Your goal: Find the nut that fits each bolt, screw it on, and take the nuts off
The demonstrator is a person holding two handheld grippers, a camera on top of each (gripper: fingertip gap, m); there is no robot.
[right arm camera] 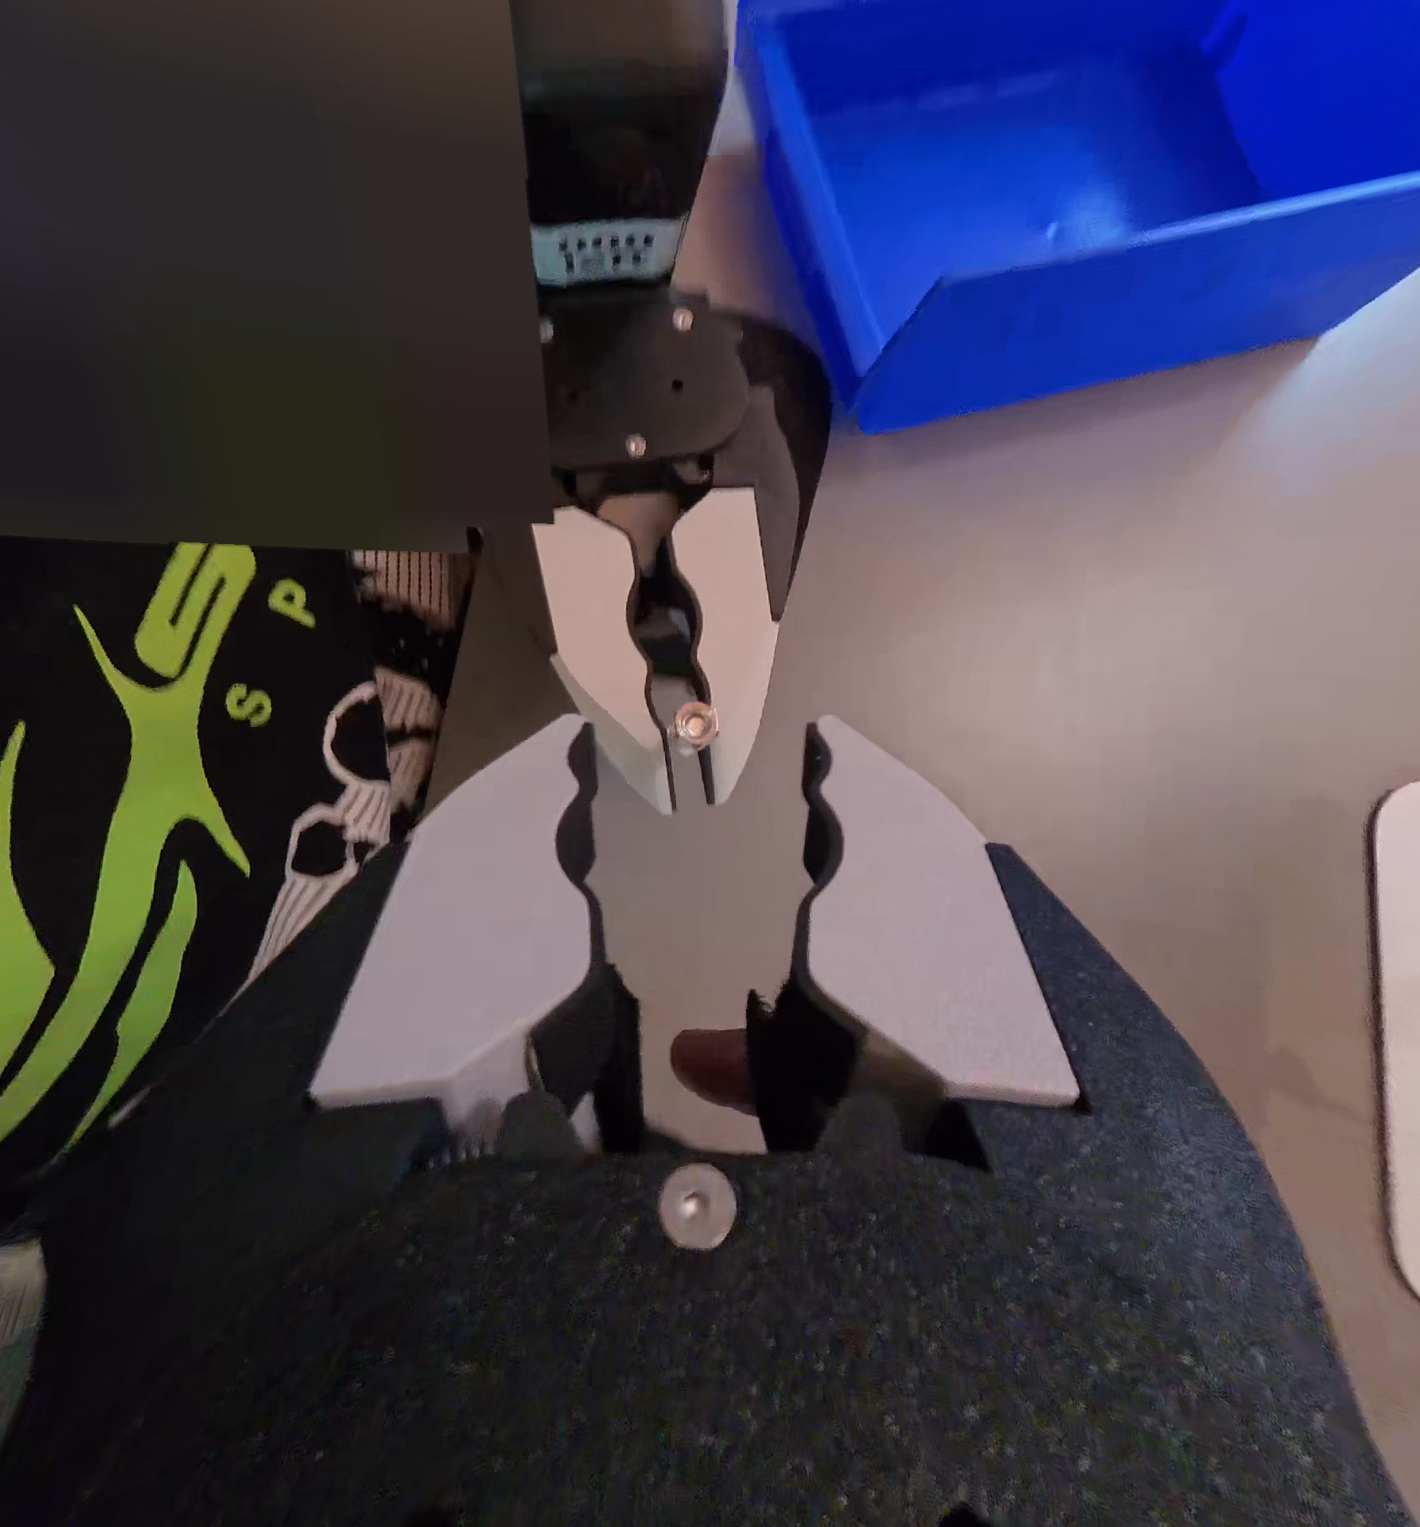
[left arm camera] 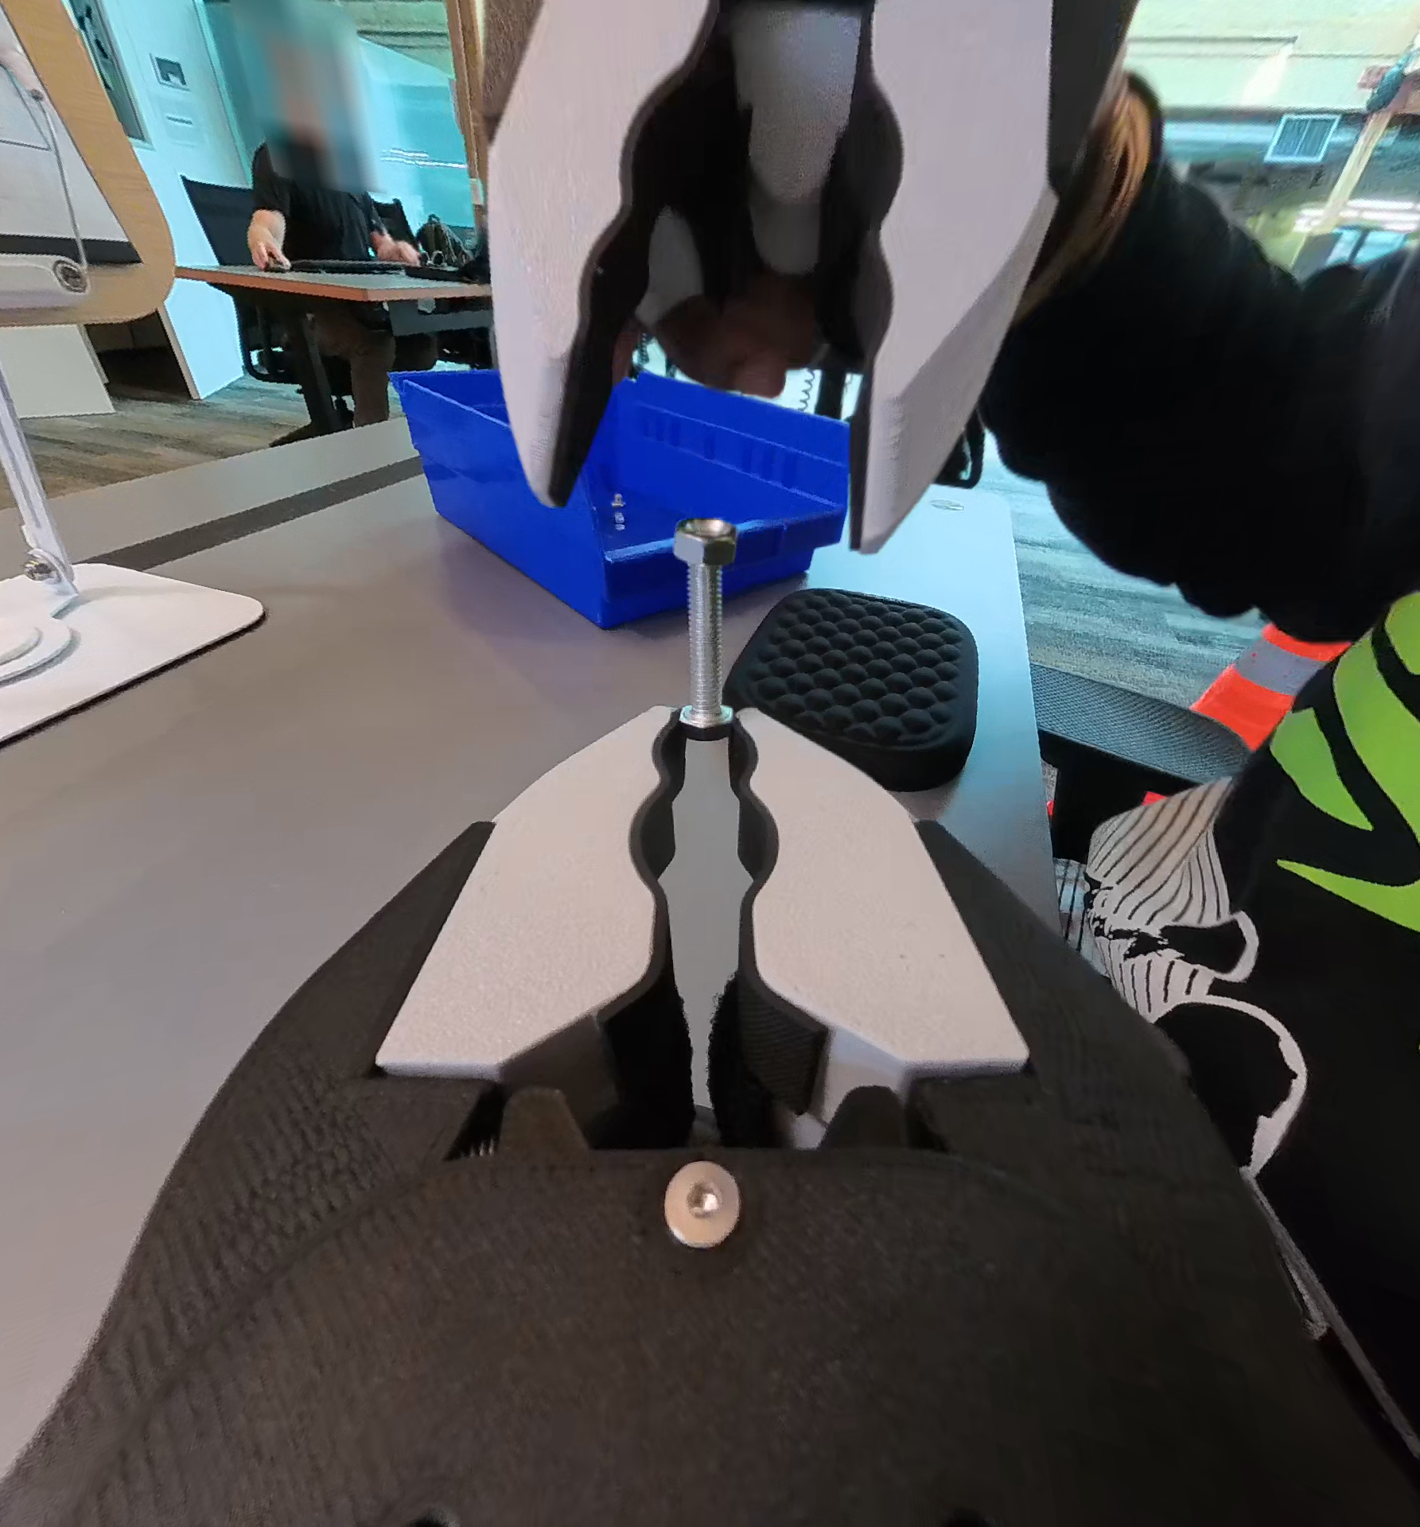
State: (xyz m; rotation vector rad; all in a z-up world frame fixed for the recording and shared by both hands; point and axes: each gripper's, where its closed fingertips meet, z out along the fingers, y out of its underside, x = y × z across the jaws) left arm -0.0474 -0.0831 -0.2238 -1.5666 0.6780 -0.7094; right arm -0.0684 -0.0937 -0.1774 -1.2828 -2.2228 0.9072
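A silver bolt stands upright, gripped at its lower end by my left gripper, which is shut on it. A hex nut sits on the bolt's top end. My right gripper hangs over it from above, open, one fingertip on each side of the nut and not touching it. In the right wrist view the nut shows end-on between my right gripper's open fingers, with the left gripper shut below it.
A blue bin stands on the grey table behind the bolt and holds a few small metal parts; it also shows in the right wrist view. A black textured pad lies to the right. A white stand base is at the left. Some 5 centimetres of space lies between my two pairs of fingers.
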